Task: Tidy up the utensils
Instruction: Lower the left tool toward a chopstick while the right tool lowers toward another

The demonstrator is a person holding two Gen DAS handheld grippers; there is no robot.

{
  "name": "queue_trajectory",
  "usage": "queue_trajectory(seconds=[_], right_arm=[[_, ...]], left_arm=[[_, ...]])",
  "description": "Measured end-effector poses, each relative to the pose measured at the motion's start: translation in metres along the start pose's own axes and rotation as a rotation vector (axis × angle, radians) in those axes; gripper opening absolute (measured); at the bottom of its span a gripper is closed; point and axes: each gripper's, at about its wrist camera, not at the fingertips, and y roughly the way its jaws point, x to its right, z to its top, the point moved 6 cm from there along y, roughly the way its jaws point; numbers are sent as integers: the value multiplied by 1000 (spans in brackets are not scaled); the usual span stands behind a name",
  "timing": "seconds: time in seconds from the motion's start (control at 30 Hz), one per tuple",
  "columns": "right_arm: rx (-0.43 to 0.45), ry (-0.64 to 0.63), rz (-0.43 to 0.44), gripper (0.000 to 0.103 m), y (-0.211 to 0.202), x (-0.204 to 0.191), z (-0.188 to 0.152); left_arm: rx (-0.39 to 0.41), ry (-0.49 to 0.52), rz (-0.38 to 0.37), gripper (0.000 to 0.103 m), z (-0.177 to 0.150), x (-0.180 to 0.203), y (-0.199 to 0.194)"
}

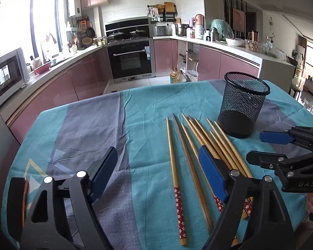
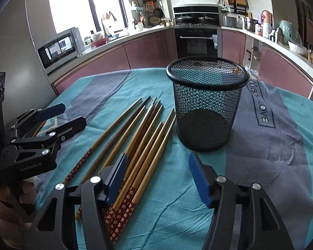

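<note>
On the teal tablecloth [image 2: 177, 208], we're hovering both the left gripper [image 1: 158, 175] and right gripper [image 2: 158, 177], jaws apart and empty, over the chopsticks [image 2: 144, 137] lying beside the mesh cup [image 2: 206, 112]. We're risking pinching several at once, since they're touching.

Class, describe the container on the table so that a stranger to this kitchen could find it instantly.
Start at the table covered by the teal and grey-purple cloth. Just beyond the row of wooden chopsticks with red floral handles stands the black wire-mesh cylindrical cup, upright and empty. It is the only standing, see-through thing there; everything beside it lies flat.
</note>
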Motion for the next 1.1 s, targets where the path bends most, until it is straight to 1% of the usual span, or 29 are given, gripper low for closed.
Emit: queue_trajectory(seconds=[0.07, 0.1, 0.17, 0.23, 0.3, 0.47, 0.6, 0.63, 0.93, 1.03, 1.1], right_arm=[[-28, 4, 8, 45, 7, 1, -3], [-42, 9, 11, 42, 10, 2, -5], [-59, 11, 6, 39, 14, 3, -6], [-75, 13, 7, 36, 17, 4, -8], [-86, 13, 4, 32, 19, 5, -10], [-112, -17, -19, 28, 20, 7, -6], [-128, -41, -40, 26, 23, 8, -3], [-128, -41, -41, 26, 24, 9, -3], [-125, -42, -39, 26, 30, 6, 3], [-123, -38, -38, 23, 32, 5, 5], [-124, -29, -32, 15, 32, 7, 6]], left_arm=[[-40, 1, -1, 70, -3, 0, 14], [-67, 6, -3, 69, -5, 0, 21], [-98, 10, -15, 62, -6, 2, 31], [-119, 15, -31, 60, -7, 4, 40], [-144, 23, -35, 57, -8, 5, 46], [-205, 19, -75, 42, -11, 8, 65], [-244, 11, -87, 37, -15, 11, 77], [-251, 8, -92, 36, -15, 10, 79], [-261, -2, -103, 33, -11, 16, 89], [-264, -6, -107, 28, -10, 17, 90], [-267, -13, -113, 24, -9, 18, 89]])
